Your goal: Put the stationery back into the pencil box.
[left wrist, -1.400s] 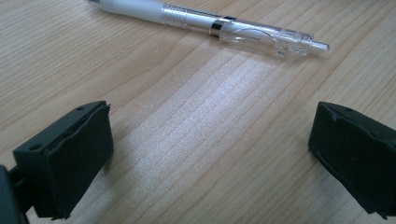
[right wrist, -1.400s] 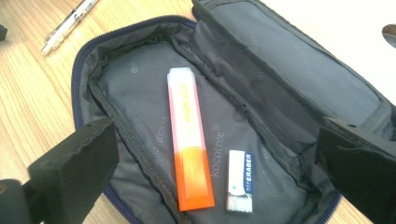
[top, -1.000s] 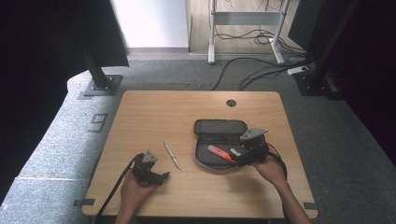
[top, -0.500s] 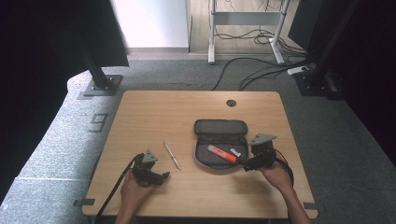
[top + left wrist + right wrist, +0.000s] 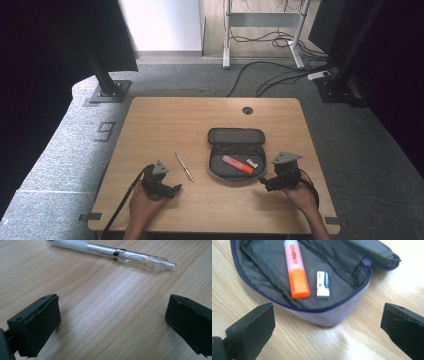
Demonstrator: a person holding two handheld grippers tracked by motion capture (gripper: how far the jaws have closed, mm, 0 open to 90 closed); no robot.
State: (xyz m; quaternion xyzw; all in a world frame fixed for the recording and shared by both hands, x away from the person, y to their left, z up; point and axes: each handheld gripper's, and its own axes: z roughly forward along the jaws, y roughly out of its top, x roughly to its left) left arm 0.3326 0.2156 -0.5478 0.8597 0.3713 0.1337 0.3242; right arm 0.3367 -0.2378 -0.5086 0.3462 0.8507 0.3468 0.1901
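Just beyond the spread jaws of the left gripper [image 5: 112, 320], the pen [image 5: 112, 253] lies flat on the table [image 5: 150, 125], untouched and crosswise to them. Ahead of the right gripper [image 5: 327, 322], whose jaws also stand wide and empty, the open pencil case [image 5: 332, 312] holds an orange highlighter [image 5: 297, 272] and a small eraser [image 5: 322, 285]. The pen looks like the next item to pack; the left gripper would need to reach forward, straddle the barrel and close on it.
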